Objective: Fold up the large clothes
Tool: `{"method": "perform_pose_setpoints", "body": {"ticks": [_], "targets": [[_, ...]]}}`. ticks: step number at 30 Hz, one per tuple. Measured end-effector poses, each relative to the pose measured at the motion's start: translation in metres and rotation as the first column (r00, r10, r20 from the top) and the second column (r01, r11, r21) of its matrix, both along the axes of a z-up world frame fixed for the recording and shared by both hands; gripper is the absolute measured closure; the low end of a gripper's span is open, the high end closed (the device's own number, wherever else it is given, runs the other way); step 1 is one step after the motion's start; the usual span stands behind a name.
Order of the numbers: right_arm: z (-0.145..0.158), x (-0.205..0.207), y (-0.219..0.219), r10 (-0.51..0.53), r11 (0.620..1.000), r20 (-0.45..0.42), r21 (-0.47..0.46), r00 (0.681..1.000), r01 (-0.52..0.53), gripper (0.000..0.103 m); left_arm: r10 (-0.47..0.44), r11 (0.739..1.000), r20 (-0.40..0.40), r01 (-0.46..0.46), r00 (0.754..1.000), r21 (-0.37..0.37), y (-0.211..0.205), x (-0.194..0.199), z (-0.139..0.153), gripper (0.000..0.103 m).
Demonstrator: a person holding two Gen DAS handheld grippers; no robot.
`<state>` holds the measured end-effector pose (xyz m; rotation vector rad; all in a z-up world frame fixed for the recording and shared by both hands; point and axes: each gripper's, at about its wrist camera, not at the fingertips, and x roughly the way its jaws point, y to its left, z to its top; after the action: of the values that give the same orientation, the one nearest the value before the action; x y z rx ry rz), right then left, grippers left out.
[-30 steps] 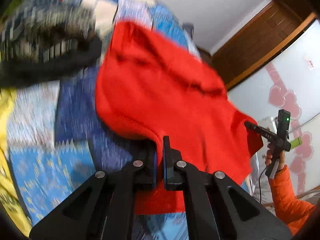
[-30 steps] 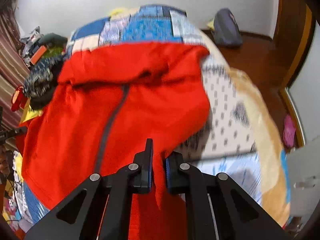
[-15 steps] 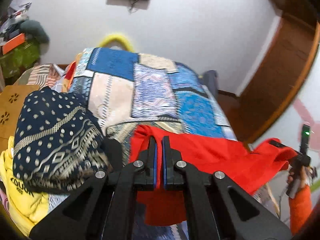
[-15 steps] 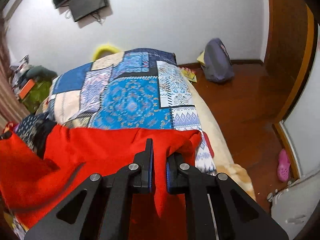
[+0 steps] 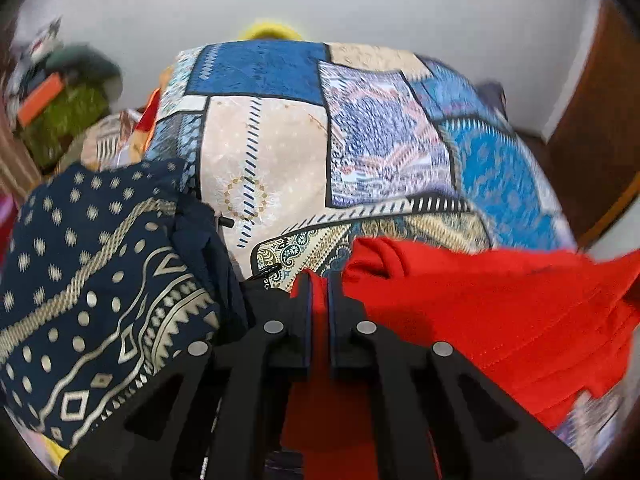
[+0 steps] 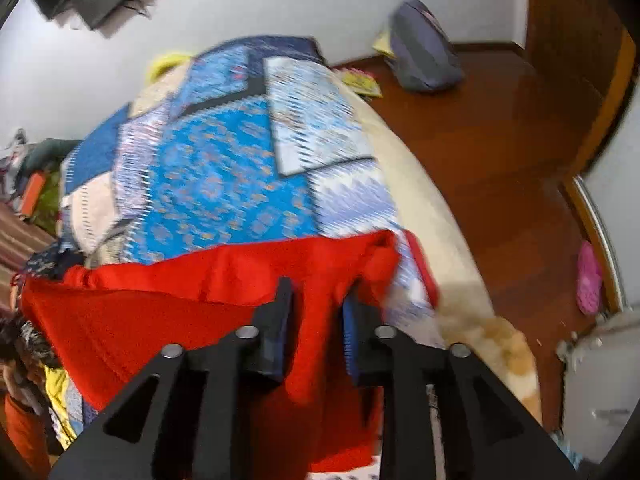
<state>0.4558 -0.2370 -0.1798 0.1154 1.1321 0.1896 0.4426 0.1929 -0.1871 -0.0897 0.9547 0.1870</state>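
Left gripper (image 5: 318, 280) pinches red garment (image 5: 500, 312); right gripper (image 6: 316, 292) opening.

A: Where does the left wrist view sit?
B: Just behind the left gripper (image 5: 318, 292), tilted down over the near end of the bed (image 5: 272, 148), facing the far wall (image 5: 360, 4).
A: And the right wrist view?
B: Behind the right gripper (image 6: 316, 312), close too, angled down, taking in the wooden floor (image 6: 500, 152) on the right.
A: What do they share?
B: The patchwork bedspread, the red garment (image 5: 500, 300) at the near edge, and the far wall.
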Motion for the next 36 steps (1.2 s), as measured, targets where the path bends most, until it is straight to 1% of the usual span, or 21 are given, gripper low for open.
{"method": "perform_pose_setpoints", "body": {"ticks": [2, 3, 4, 5, 6, 9, 10, 13, 15, 17, 22, 24, 27, 29, 32, 34, 36], "targets": [[0.007, -0.005, -0.009, -0.040, 0.993, 0.027, -0.108, 0.999, 0.043, 0.074, -0.036, 0.998, -0.014, 0.037, 0.999, 0.053, -0.008, -0.003, 0.002, 0.093], [0.011, -0.009, -0.013, -0.051, 0.987, 0.037, -0.148, 0.998, 0.056, 0.074, -0.045, 0.997, -0.017, 0.046, 0.999, 0.067, -0.010, -0.005, 0.004, 0.087], [0.016, -0.014, -0.017, -0.050, 0.984, 0.045, -0.168, 0.998, 0.057, 0.074, -0.047, 0.996, -0.016, 0.048, 0.999, 0.070, -0.009, -0.006, 0.008, 0.081], [0.019, -0.018, -0.020, -0.046, 0.984, 0.052, -0.171, 0.998, 0.054, 0.074, -0.045, 0.997, -0.011, 0.045, 0.999, 0.065, -0.009, -0.007, 0.012, 0.068], [0.024, -0.025, -0.021, -0.037, 0.984, 0.063, -0.172, 0.997, 0.047, 0.074, -0.042, 0.998, 0.013, 0.041, 0.999, 0.048, -0.008, -0.014, 0.022, 0.057], [0.039, -0.046, -0.019, 0.017, 0.985, 0.102, -0.170, 0.995, 0.000, 0.074, -0.023, 1.000, 0.090, 0.021, 0.996, 0.023, -0.006, -0.030, 0.048, 0.049], [0.044, -0.055, -0.015, 0.035, 0.985, 0.115, -0.170, 0.993, -0.015, 0.073, -0.016, 1.000, 0.111, 0.014, 0.994, 0.015, -0.005, -0.036, 0.058, 0.048], [0.052, -0.072, 0.000, 0.092, 0.985, 0.138, -0.161, 0.986, -0.069, 0.068, -0.019, 1.000, 0.146, 0.019, 0.989, 0.001, -0.008, -0.051, 0.076, 0.046], [0.053, -0.082, 0.016, 0.137, 0.982, 0.144, -0.151, 0.980, -0.116, 0.066, -0.033, 0.999, 0.146, 0.034, 0.989, 0.000, -0.014, -0.057, 0.080, 0.043], [0.050, -0.086, 0.031, 0.172, 0.978, 0.141, -0.145, 0.975, -0.152, 0.065, -0.055, 0.998, 0.130, 0.056, 0.990, -0.007, -0.022, -0.062, 0.077, 0.043], [0.035, -0.098, 0.071, 0.260, 0.962, 0.120, -0.118, 0.958, -0.247, 0.065, -0.156, 0.987, 0.050, 0.158, 0.986, -0.029, -0.054, -0.068, 0.047, 0.043], [0.027, -0.100, 0.084, 0.290, 0.954, 0.109, -0.112, 0.951, -0.278, 0.065, -0.205, 0.978, 0.018, 0.205, 0.979, -0.036, -0.070, -0.066, 0.031, 0.043], [0.009, -0.099, 0.105, 0.335, 0.938, 0.073, -0.122, 0.939, -0.325, 0.065, -0.248, 0.969, -0.035, 0.247, 0.968, -0.020, -0.089, -0.059, 0.006, 0.043], [-0.005, -0.093, 0.118, 0.356, 0.926, 0.042, -0.149, 0.933, -0.347, 0.065, -0.251, 0.968, -0.065, 0.250, 0.966, -0.012, -0.096, -0.049, -0.009, 0.043], [-0.023, -0.084, 0.129, 0.363, 0.916, 0.016, -0.188, 0.931, -0.354, 0.065, -0.236, 0.971, -0.087, 0.234, 0.968, -0.040, -0.096, -0.023, -0.026, 0.043], [-0.028, -0.079, 0.129, 0.356, 0.920, 0.021, -0.182, 0.934, -0.346, 0.065, -0.216, 0.975, -0.090, 0.211, 0.972, -0.065, -0.091, -0.005, -0.030, 0.043], [-0.030, -0.073, 0.126, 0.341, 0.929, 0.024, -0.164, 0.940, -0.333, 0.064, -0.162, 0.985, -0.077, 0.157, 0.984, -0.071, -0.080, 0.022, -0.030, 0.043]]}}
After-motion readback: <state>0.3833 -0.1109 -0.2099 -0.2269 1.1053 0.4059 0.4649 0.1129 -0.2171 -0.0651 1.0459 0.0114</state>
